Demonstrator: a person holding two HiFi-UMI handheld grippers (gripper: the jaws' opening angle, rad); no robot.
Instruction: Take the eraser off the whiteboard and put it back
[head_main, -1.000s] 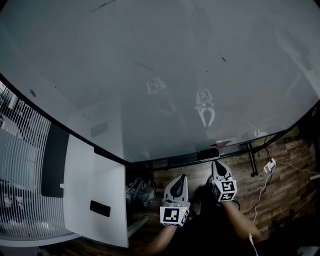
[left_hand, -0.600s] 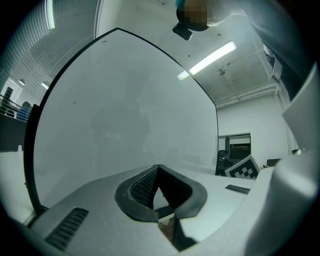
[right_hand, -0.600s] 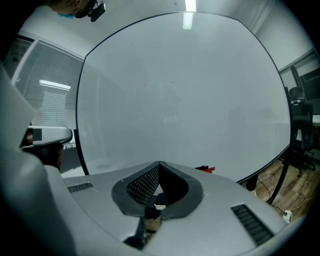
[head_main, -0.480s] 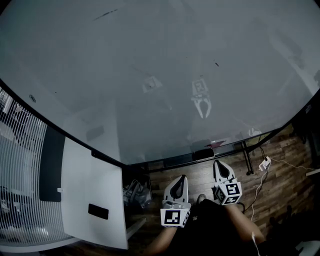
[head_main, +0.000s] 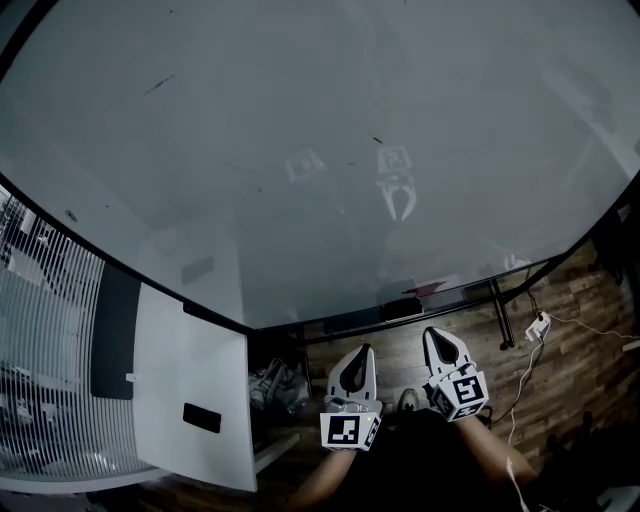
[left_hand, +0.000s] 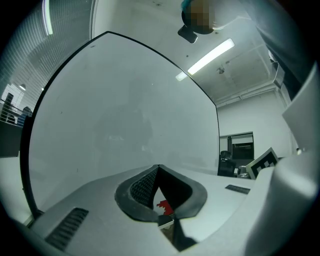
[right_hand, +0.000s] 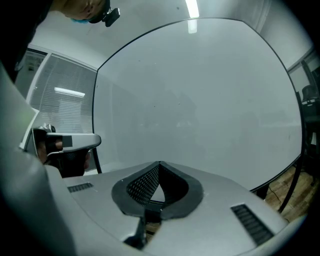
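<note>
Overhead, eraser (head_main: 403, 308) on whiteboard (head_main: 300, 150) ledge, gripper views, jaws pressed together.

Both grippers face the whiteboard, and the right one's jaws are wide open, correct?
No: the jaws of the right gripper are shut, nothing between them, as the right gripper view shows. It and the left gripper do face the whiteboard.

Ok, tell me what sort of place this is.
Probably an office or meeting room. A large whiteboard fills most of the head view, a strip light runs along the ceiling, and a wood-plank floor lies below.
</note>
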